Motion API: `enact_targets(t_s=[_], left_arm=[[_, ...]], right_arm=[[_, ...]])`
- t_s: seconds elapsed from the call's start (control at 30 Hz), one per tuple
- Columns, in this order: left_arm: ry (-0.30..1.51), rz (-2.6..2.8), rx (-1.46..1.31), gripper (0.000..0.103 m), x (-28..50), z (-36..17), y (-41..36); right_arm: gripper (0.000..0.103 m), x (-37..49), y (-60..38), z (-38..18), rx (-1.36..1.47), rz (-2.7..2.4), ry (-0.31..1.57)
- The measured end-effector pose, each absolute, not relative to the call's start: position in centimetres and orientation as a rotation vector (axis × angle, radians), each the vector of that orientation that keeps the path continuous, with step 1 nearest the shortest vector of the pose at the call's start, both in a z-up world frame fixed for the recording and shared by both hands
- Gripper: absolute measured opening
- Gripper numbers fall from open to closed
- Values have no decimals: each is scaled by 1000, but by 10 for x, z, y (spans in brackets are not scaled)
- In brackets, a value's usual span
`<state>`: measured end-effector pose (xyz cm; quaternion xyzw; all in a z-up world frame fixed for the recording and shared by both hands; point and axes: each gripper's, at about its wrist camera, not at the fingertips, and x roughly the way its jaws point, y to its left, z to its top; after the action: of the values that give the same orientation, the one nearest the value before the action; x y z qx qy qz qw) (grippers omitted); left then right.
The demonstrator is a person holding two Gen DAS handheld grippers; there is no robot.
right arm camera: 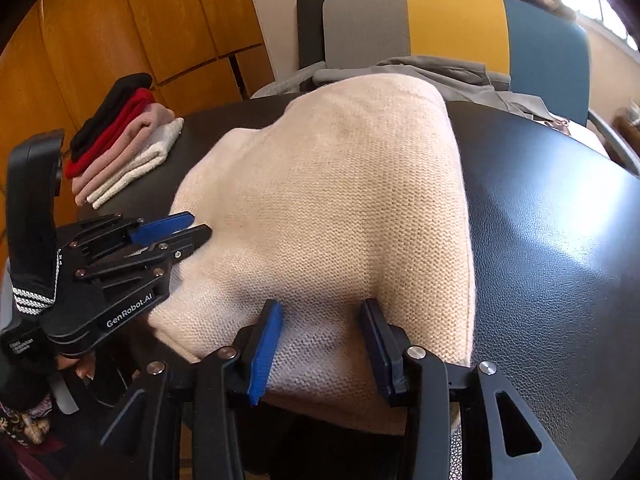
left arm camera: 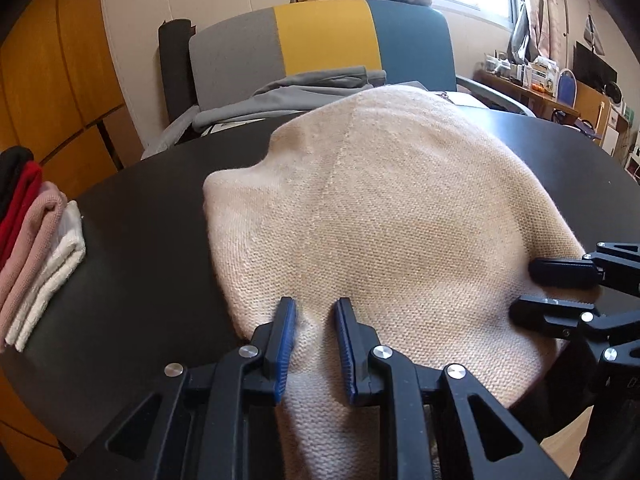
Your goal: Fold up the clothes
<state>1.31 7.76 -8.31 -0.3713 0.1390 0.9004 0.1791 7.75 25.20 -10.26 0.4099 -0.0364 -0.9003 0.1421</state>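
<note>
A cream knit sweater (left arm camera: pixel 400 208) (right arm camera: pixel 340 184) lies spread on the dark round table (left arm camera: pixel 152 216) (right arm camera: pixel 560 240), and its near hem hangs over the front edge. My left gripper (left arm camera: pixel 315 310) (right arm camera: pixel 200 225) is at the hem's left part, narrowed on a raised ridge of the knit between its blue pads. My right gripper (right arm camera: pixel 322 316) (left arm camera: pixel 524 290) stands open at the hem's right corner. Its fingers straddle the fabric with a wide gap.
A stack of folded clothes (left arm camera: pixel 36 248) (right arm camera: pixel 120 144) in black, red, pink and white sits at the table's left edge. Behind the table a grey, yellow and blue chair (left arm camera: pixel 320 40) (right arm camera: pixel 440 20) holds a grey garment (left arm camera: pixel 304 88) (right arm camera: pixel 440 68). Wooden cabinets (left arm camera: pixel 48 80) are on the left.
</note>
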Motion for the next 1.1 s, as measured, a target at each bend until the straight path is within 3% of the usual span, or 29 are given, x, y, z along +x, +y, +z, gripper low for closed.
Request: enact_targets(t_s=[0.9, 1.1], left_arm=[[240, 2480, -1197, 20, -8, -81, 72], [220, 2464, -1219, 20, -12, -80, 71]], right_arm=[[47, 75, 250, -100, 1202, -2596, -99], [48, 47, 250, -67, 1135, -2633, -44]])
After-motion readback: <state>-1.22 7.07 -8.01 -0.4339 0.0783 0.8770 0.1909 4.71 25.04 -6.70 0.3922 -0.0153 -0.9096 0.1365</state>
